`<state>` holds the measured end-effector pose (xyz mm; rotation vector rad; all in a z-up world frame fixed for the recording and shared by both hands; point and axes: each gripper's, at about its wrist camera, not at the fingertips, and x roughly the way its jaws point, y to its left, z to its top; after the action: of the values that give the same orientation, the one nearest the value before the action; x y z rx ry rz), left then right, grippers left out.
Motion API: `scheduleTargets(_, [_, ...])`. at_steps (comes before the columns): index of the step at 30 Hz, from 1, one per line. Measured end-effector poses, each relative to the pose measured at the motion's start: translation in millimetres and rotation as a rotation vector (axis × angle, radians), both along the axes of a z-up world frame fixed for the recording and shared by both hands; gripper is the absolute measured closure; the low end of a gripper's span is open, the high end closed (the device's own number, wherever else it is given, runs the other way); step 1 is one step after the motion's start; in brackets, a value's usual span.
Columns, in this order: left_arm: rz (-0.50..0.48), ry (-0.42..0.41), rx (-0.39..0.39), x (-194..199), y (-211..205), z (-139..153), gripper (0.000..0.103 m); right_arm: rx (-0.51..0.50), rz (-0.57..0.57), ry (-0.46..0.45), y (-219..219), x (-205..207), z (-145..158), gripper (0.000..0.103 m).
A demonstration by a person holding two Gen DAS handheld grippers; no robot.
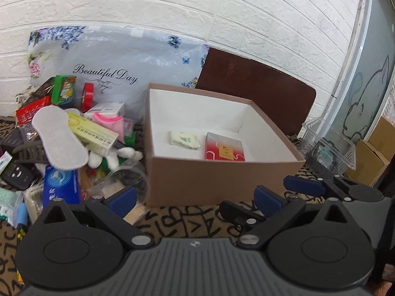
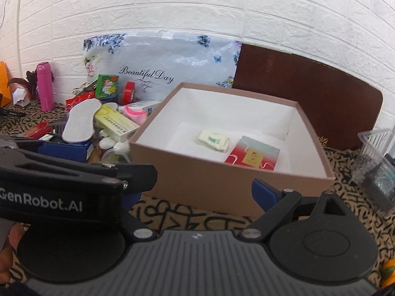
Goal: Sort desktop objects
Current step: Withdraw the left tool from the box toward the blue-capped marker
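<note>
Brown box (image 1: 222, 180) holds pale packet (image 1: 184, 141), red card (image 1: 224, 150); clutter pile (image 1: 69, 138) left.

White brick wall (image 1: 222, 12) — dark brown board (image 2: 308, 93) leaning; letter-patterned tablecloth (image 2: 197, 219).

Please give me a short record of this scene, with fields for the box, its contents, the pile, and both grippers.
box: brown cardboard box, open, white inside
contents: pale packet; red and grey card, lying apart
pile: mixed clutter left of the box, with white insole and yellow carton on top
left gripper: open, empty
right gripper: open, empty
surface: patterned cloth
</note>
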<state>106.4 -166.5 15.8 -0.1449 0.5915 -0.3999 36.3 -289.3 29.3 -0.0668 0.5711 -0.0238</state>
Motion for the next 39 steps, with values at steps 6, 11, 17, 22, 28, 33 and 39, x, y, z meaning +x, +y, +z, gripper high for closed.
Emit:
scheduleTargets(6, [0.020,0.019,0.003,-15,20,-12,0.000,0.046,0.014,0.029,21,-9,-16,0.009])
scheduleTargets(11, [0.045,0.054,-0.016,-22,38,-22,0.000,0.074,0.028,0.053,38,-12,-28,0.009])
scheduleTargets(17, [0.051,0.077,-0.075,-34,68,-37,0.000,0.107,0.054,0.075,54,-14,-40,0.009])
scheduleTargets(22, [0.119,0.129,-0.129,-43,106,-55,0.000,0.113,0.125,0.097,73,-15,-54,0.009])
scheduleTargets(28, [0.195,0.140,-0.115,-52,142,-66,0.000,0.144,0.224,0.111,99,-13,-66,0.009])
scheduleTargets(33, [0.272,0.186,-0.115,-50,167,-82,0.000,0.150,0.273,0.125,113,-11,-75,0.009])
scheduleTargets(39, [0.298,0.180,-0.111,-46,182,-89,0.000,0.159,0.288,0.145,121,-8,-84,0.009])
